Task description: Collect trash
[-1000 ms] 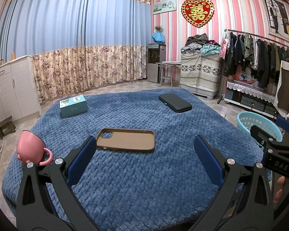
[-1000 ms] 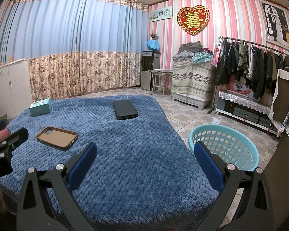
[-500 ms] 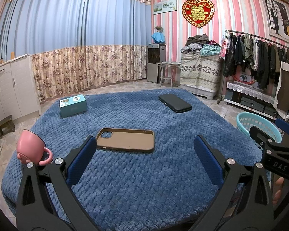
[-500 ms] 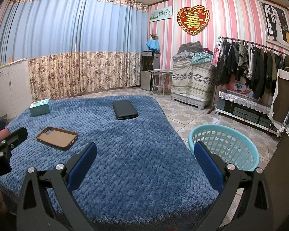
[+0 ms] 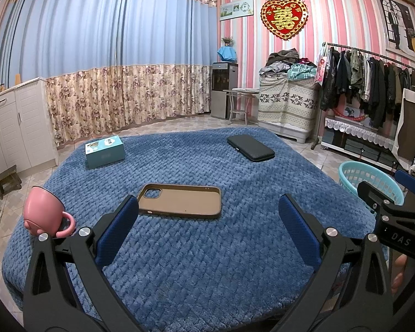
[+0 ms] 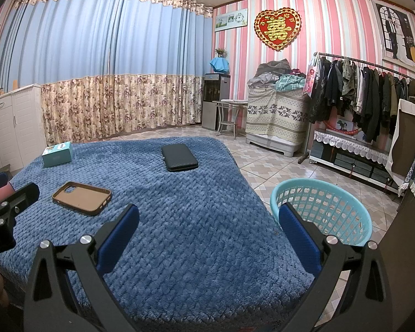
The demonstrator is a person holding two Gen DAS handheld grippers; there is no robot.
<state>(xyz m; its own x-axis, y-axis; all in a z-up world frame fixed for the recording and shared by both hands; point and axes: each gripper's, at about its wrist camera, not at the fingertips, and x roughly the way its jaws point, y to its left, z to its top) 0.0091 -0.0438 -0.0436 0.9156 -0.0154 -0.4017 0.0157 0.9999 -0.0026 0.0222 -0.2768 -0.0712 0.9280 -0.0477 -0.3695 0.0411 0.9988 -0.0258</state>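
A brown phone case (image 5: 179,200) lies open side up in the middle of the blue blanket (image 5: 207,262); it also shows in the right wrist view (image 6: 81,197). A black case (image 5: 250,147) lies at the far right, a teal box (image 5: 105,151) at the far left, and a pink mug (image 5: 44,215) on its side near the left edge. A teal basket (image 6: 322,210) stands on the floor right of the blanket. My left gripper (image 5: 207,221) is open and empty just short of the phone case. My right gripper (image 6: 207,227) is open and empty over the blanket's right part.
White cabinets (image 5: 13,127) stand at the left. A clothes rack (image 6: 359,94) and a low shelf stand at the right. A covered pile of laundry (image 6: 276,110), a small table and a water dispenser (image 6: 215,99) stand at the back. Tiled floor surrounds the blanket.
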